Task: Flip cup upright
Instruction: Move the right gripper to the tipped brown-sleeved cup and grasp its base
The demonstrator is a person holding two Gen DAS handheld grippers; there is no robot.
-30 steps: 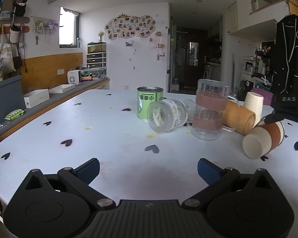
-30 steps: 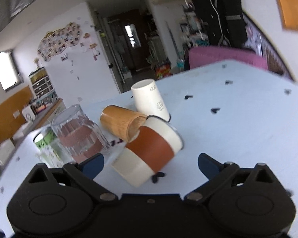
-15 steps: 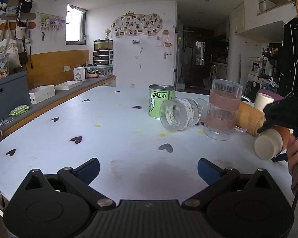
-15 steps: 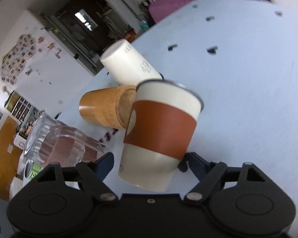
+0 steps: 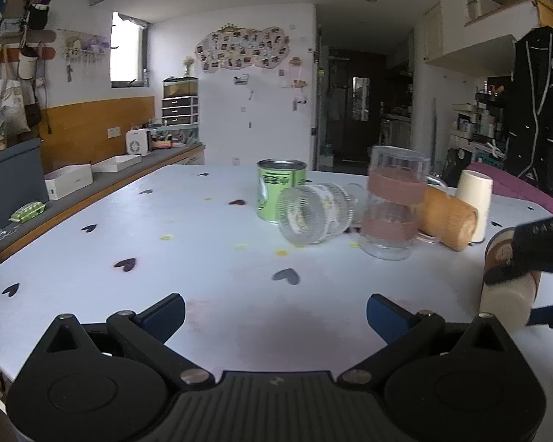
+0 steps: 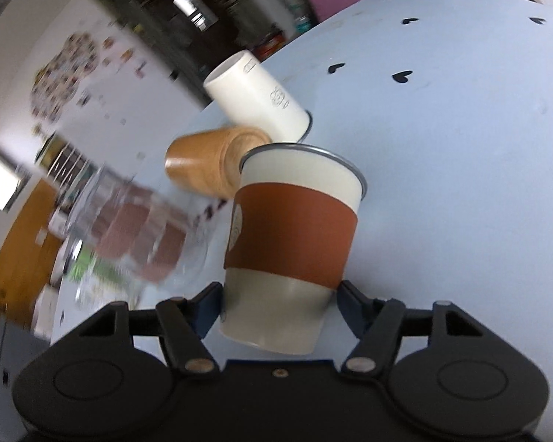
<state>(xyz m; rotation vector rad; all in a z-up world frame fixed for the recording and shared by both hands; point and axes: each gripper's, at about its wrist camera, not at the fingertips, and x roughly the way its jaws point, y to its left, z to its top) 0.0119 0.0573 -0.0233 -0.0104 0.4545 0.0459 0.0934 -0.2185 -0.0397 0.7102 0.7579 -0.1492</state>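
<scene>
A cream cup with a rust-brown sleeve (image 6: 295, 235) sits between the fingers of my right gripper (image 6: 280, 305), which is shut on its lower body. The cup is lifted and nearly upright, rim up. In the left wrist view the same cup (image 5: 508, 291) is at the far right, held by the right gripper's black fingers. My left gripper (image 5: 276, 313) is open and empty, low over the near part of the pale table (image 5: 166, 258).
On the table stand a green can (image 5: 276, 191), a clear ribbed glass on its side (image 5: 313, 213), an upright glass mug with a pink band (image 5: 394, 202), a wooden cup on its side (image 5: 446, 221) and an inverted white cup (image 5: 473, 202).
My right gripper closed on the sleeved cup, lifted it off the table and turned it from lying on its side to nearly upright. My left gripper barely moved.
</scene>
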